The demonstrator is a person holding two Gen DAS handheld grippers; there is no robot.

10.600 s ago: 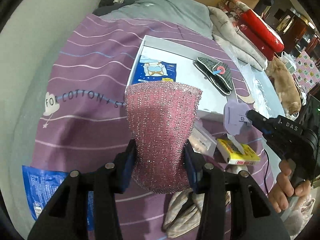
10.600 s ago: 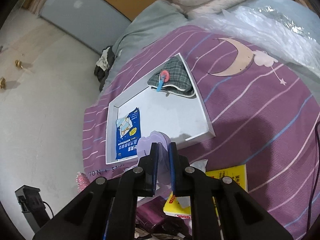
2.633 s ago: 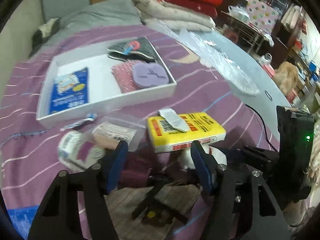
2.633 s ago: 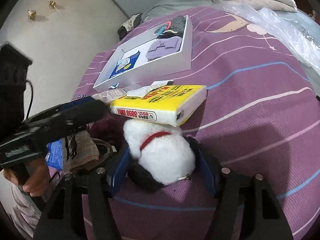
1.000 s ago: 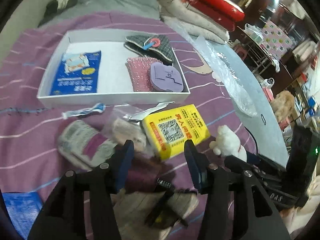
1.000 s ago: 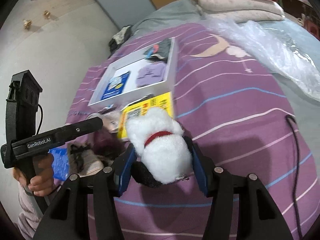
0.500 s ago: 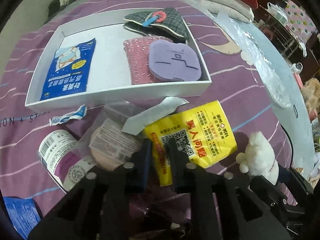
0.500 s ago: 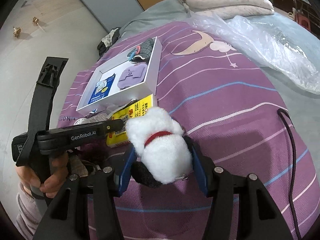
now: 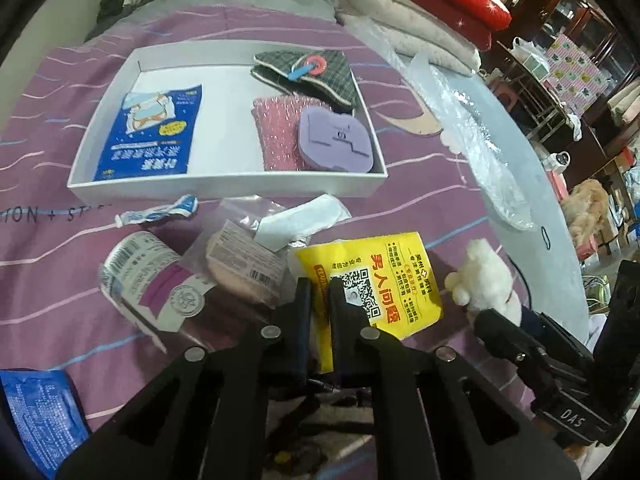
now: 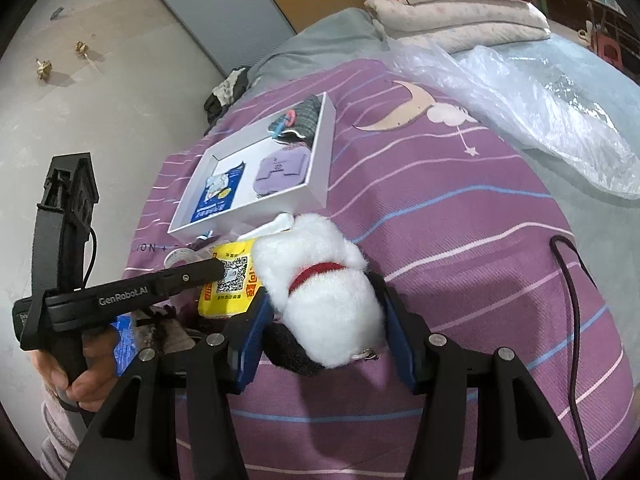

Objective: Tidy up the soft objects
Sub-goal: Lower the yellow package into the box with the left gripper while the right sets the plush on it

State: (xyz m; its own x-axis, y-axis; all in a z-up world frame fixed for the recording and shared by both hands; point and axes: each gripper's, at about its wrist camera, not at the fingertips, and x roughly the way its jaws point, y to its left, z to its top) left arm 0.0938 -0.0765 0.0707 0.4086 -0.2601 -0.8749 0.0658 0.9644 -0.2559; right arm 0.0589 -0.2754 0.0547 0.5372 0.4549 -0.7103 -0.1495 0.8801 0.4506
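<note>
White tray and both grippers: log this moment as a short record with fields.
tray: white tray on the purple striped sheet
in tray: blue packet, plaid pouch, pink sponge cloth, purple pad lying on the cloth
left gripper: jaws just closed on the near edge of the yellow packet
right gripper: clamped on the white plush toy
loose before tray: bagged puff, small tube

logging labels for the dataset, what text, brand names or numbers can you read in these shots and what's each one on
"GenRobot.AI": side of the left gripper.
"DAS": body of the right gripper.
"TION + ST": purple sheet, cut off.
Yellow pack: upside-down Chinese print and a QR code, not reliably readable.
Blue packet, roll label: too small.
</note>
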